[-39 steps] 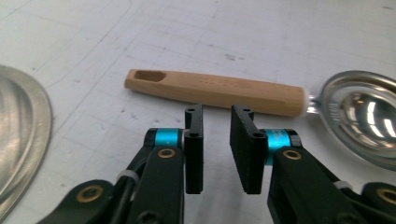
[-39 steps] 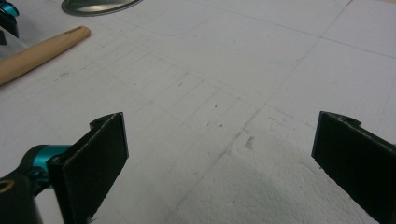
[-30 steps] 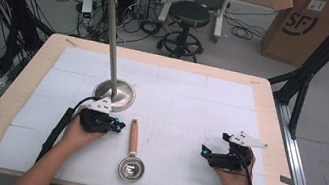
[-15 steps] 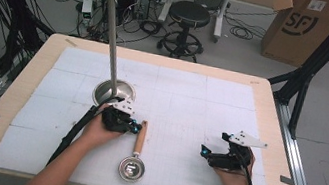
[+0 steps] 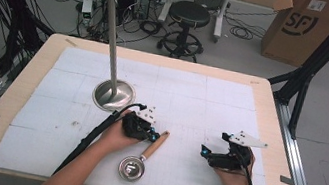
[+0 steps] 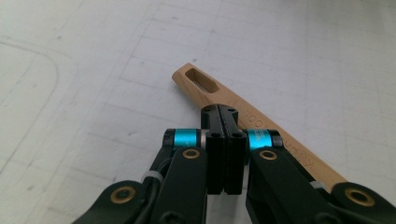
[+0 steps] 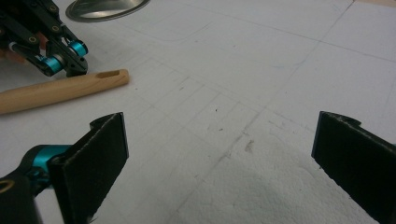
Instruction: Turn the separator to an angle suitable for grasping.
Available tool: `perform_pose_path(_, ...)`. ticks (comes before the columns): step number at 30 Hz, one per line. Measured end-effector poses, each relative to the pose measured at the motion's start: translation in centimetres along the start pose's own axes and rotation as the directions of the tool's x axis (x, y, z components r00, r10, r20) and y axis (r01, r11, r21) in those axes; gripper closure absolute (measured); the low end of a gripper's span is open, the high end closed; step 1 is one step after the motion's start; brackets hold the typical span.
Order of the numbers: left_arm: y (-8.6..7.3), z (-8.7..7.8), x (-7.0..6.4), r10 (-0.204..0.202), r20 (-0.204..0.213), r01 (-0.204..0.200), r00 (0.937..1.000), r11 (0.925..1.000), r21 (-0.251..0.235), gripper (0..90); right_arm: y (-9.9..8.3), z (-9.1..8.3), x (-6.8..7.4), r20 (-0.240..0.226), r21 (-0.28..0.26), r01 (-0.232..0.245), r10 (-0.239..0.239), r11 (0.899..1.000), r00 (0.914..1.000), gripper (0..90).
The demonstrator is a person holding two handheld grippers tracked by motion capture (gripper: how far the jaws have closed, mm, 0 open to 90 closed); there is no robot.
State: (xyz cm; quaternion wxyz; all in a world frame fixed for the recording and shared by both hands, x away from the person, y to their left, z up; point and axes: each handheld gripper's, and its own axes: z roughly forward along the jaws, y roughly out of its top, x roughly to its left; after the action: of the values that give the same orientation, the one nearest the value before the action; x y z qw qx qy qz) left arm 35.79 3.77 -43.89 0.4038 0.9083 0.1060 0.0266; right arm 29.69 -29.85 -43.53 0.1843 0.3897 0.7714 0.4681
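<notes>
On the white gridded surface [image 5: 212,100], the tall steel stand with a round base [image 5: 112,95] stood just behind your left gripper [image 5: 151,133] (jaws pressed together, empty). That gripper had slid right to touch the wooden-handled metal strainer [image 5: 144,157]. Your right gripper [image 5: 205,151] stayed spread, well apart.

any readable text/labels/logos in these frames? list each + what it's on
"SF": printed logo on the side of the cardboard box on the floor behind the table.
Engraved lettering along the strainer's wooden handle, beside the shut left gripper: partly hidden and too blurred to read.
Nothing else legible.
</notes>
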Motion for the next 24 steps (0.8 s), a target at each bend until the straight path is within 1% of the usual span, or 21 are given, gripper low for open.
perform_pose_path(2, 0.1, -0.1, -0.1, 0.001, 0.003, -0.001, 1.0, 1.0, -0.003, 89.5, 0.0, 0.0, 0.0, -0.001, 0.001, 0.004, -0.004, 1.0, 1.0, 2.4)
perform_pose_path(3, 0.1, -0.2, -0.1, 0.004, 0.001, -0.004, 1.0, 1.0, 0.004, 89.2, 0.0, 0.0, 0.0, 0.0, 0.002, 0.003, -0.003, 1.0, 1.0, 2.4)
perform_pose_path(6, 0.1, -0.8, -0.1, -0.012, -0.006, 0.012, 0.9999, 0.9999, -0.006, 86.0, 0.0, 0.0, 0.0, -0.002, 0.003, 0.002, -0.002, 1.0, 1.0, 2.4)
perform_pose_path(8, 0.2, -1.3, -0.1, -0.029, -0.005, 0.029, 0.9996, 0.9993, -0.026, 80.0, 0.0, 0.0, 0.0, -0.002, 0.004, 0.001, -0.001, 1.0, 1.0, 2.4)
perform_pose_path(10, 0.3, -1.9, -0.3, -0.034, -0.014, 0.033, 0.9993, 0.9985, -0.045, 75.8, 0.0, 0.0, 0.0, -0.001, 0.003, 0.0, 0.0, 1.0, 1.0, 2.4)
perform_pose_path(12, 0.3, -2.6, -0.6, -0.045, -0.017, 0.044, 0.9988, 0.9967, -0.069, 68.8, 0.0, 0.0, 0.0, -0.001, 0.003, -0.002, 0.002, 1.0, 1.0, 2.4)
perform_pose_path(16, -0.4, -4.5, -1.1, -0.069, -0.038, 0.064, 0.9969, 0.9926, -0.103, 56.8, 0.0, -0.2, 0.0, 0.001, 0.0, -0.003, 0.003, 1.0, 1.0, 2.4)
perform_pose_path(17, -0.4, -4.5, -1.1, -0.069, -0.038, 0.064, 0.9969, 0.9926, -0.103, 54.9, 0.0, -0.2, 0.0, 0.001, 0.0, -0.005, 0.005, 1.0, 1.0, 2.4)
perform_pose_path(18, -0.9, -5.6, -1.3, -0.083, -0.054, 0.076, 0.9951, 0.9901, -0.117, 52.8, 0.0, -0.2, 0.0, 0.002, 0.001, -0.005, 0.005, 1.0, 1.0, 2.4)
perform_pose_path(19, -1.2, -6.1, -1.3, -0.094, -0.053, 0.086, 0.9942, 0.9878, -0.13, 51.3, 0.0, -0.1, 0.0, 0.003, 0.002, -0.005, 0.005, 1.0, 1.0, 2.4)
perform_pose_path(20, -1.6, -6.7, -1.3, -0.096, -0.058, 0.087, 0.9937, 0.9865, -0.139, 49.6, 0.0, -0.1, 0.0, 0.003, 0.005, -0.005, 0.005, 1.0, 1.0, 2.4)
perform_pose_path(21, -1.9, -7.3, -1.3, -0.106, -0.065, 0.095, 0.9922, 0.9832, -0.156, 48.4, -0.1, -0.1, 0.0, 0.003, 0.008, 0.0, 0.0, 1.0, 1.0, 2.4)
perform_pose_path(24, -2.9, -8.9, -0.9, -0.138, -0.093, 0.119, 0.986, 0.9749, -0.188, 43.7, -0.1, 0.1, 0.1, 0.004, 0.018, 0.003, -0.003, 1.0, 1.0, 2.4)
